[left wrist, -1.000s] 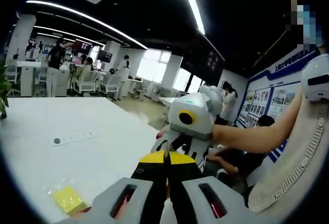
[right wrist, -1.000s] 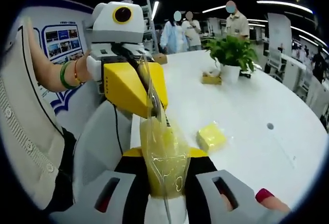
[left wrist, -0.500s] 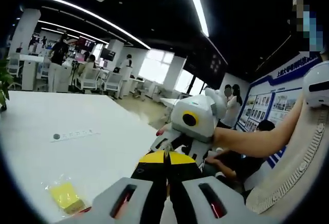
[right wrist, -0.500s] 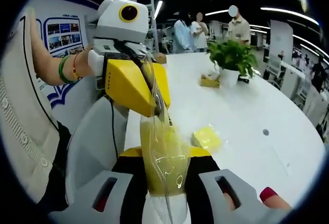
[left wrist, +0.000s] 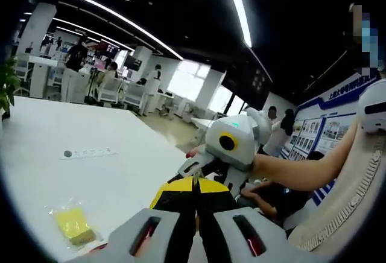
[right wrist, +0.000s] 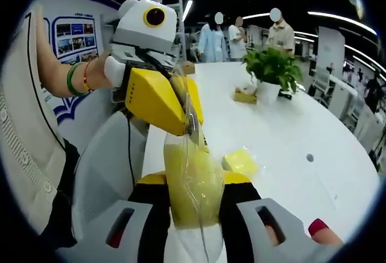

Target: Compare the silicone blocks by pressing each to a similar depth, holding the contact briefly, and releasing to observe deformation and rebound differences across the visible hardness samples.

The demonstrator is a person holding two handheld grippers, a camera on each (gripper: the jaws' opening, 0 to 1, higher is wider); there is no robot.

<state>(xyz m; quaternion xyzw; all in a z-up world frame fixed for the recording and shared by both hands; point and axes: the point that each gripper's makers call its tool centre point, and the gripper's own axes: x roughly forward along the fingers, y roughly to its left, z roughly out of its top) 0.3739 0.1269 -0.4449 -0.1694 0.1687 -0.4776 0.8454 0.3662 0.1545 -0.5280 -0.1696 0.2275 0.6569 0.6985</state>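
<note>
I can read nothing: the wall board right of my left gripper carries blurred characters, and the table's small label strip is illegible.

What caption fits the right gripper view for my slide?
Both tools grip a clear bag of yellow block above a white table; another yellow block lies there.
</note>
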